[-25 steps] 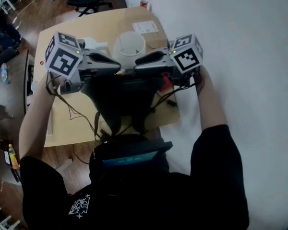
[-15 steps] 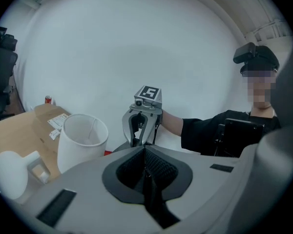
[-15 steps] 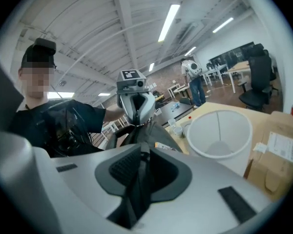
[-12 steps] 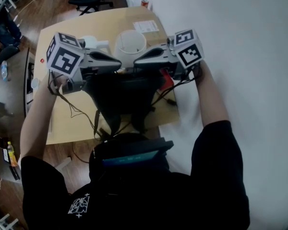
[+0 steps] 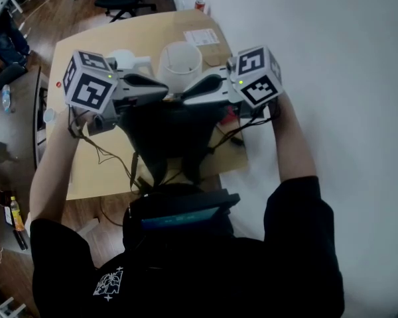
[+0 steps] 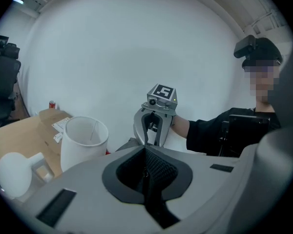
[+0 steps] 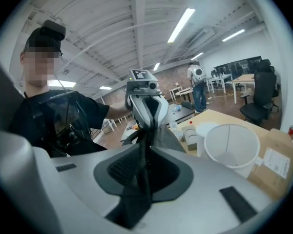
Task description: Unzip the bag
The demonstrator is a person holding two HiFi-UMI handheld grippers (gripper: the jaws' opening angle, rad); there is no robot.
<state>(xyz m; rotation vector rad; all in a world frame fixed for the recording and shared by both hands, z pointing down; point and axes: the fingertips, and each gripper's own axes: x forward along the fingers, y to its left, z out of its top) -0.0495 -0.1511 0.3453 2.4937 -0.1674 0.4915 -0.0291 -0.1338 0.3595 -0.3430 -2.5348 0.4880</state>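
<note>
A black bag [image 5: 169, 131] stands on the wooden table [image 5: 96, 174] near its front edge, straps hanging down. Both grippers meet tip to tip over its top. My left gripper [image 5: 167, 95] comes in from the left; its jaws are shut, with a thin dark bit of the bag's top [image 6: 145, 172] pinched between the pads. My right gripper [image 5: 184, 97] faces it from the right. In the right gripper view a blurred black strip of the bag [image 7: 139, 179] runs between that gripper's jaws, which are opening. The zip itself is hidden by the grippers.
A white bucket [image 5: 180, 61] stands just behind the bag, with a white rounded object [image 5: 124, 59] to its left. Papers and a cardboard box [image 5: 202, 40] lie at the back right, with a red can [image 5: 199, 4] beyond. Cables [image 5: 113, 158] trail over the table's front.
The right gripper has shifted a little left and tilted, its tip staying at the bag's top. The left gripper has hardly moved.
</note>
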